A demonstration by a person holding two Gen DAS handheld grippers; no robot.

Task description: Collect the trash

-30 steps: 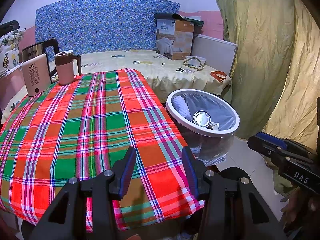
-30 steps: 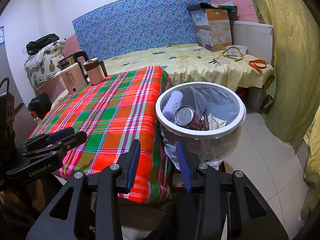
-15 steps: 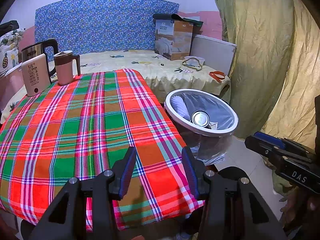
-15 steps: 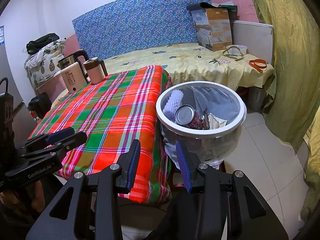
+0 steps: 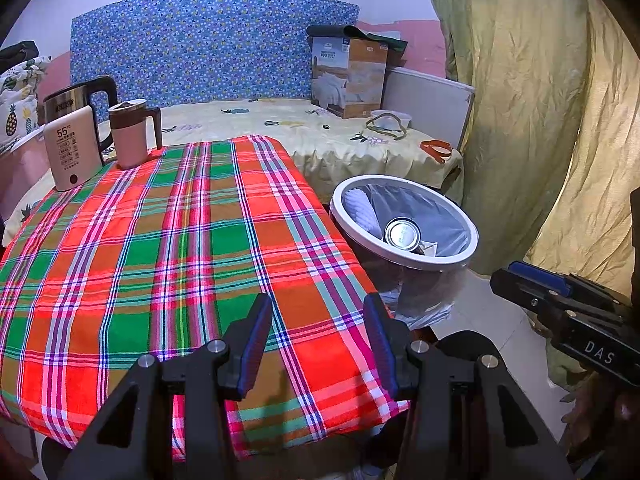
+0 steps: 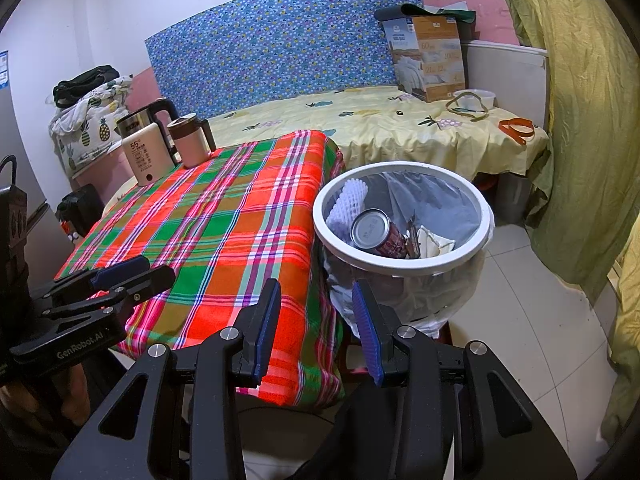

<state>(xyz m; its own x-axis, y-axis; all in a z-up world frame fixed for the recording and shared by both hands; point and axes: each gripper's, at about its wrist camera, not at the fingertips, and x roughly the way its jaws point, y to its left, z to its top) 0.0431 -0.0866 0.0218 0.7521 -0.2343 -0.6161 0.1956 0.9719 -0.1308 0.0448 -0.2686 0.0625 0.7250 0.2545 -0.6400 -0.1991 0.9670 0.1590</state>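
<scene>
Trash — can (image 6: 376, 232), foam, paper — sits in bin (image 6: 400, 266) ahead of my right tongs (image 6: 316, 312); table (image 5: 160, 240) under left tongs (image 5: 318, 330) shows none; both tongs half-wide, holding nothing; task looks done.

A red, green and orange plaid tablecloth (image 5: 168, 248) covers the table, and at its far left corner a cream electric kettle base with "55" on its display (image 5: 72, 148) stands just beside a pink mug with a dark brown lid and handle (image 5: 130, 132). Behind lies a bed under a pale yellow fruit-print sheet (image 6: 384, 124), backed by a blue floral headboard (image 5: 200, 44), with a brown-and-white cardboard quilt box (image 6: 430, 60) at its far right corner. Olive-green crinkled curtains (image 5: 532, 100) hang at the right.
</scene>
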